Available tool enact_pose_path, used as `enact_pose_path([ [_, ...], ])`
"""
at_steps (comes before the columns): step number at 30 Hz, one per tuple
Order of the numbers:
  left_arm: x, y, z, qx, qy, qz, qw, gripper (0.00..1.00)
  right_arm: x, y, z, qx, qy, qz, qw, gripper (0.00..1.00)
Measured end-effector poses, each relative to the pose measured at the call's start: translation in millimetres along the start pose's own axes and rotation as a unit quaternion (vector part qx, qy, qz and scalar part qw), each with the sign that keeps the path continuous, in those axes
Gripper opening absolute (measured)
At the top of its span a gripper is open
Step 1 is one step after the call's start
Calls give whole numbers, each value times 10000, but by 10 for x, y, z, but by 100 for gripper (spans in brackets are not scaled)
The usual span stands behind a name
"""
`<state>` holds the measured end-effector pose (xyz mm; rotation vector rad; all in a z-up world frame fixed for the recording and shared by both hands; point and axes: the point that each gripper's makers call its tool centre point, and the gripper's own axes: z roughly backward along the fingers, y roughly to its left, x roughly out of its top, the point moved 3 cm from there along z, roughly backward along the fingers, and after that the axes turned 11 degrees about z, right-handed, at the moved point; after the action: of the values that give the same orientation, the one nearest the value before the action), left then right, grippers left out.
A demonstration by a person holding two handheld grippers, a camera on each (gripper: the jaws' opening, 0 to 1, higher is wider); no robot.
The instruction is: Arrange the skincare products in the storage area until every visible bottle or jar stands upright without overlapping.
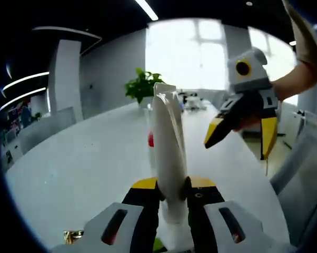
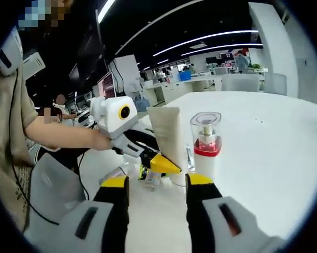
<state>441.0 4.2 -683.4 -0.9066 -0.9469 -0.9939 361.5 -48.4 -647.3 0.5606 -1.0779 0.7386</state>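
the white tube (image 1: 169, 142) stood cap-down on the white table (image 1: 85, 158), pinched low between the jaws of the left gripper (image 1: 171, 192), probably to steady it until it balanced upright. just beside it stood a clear-capped pump bottle (image 2: 206, 142) with a red collar, already upright and apart from the tube. the right gripper (image 2: 157, 184) hovered near them with its jaws spread and nothing held, seemingly ready to catch a topple. a small clear bottle (image 2: 150, 179) sat near the tube's base; i couldn't tell if it stood or lay.

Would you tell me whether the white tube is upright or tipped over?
Upright: the white tube stands crimped end up, gripped by the left gripper.
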Motion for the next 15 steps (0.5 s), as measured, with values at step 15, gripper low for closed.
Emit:
enact_pose_path([
  [15, 8, 137, -33, 38, -61, 43, 10000, 15, -98, -94, 42, -432, 124, -121, 9989, 69],
])
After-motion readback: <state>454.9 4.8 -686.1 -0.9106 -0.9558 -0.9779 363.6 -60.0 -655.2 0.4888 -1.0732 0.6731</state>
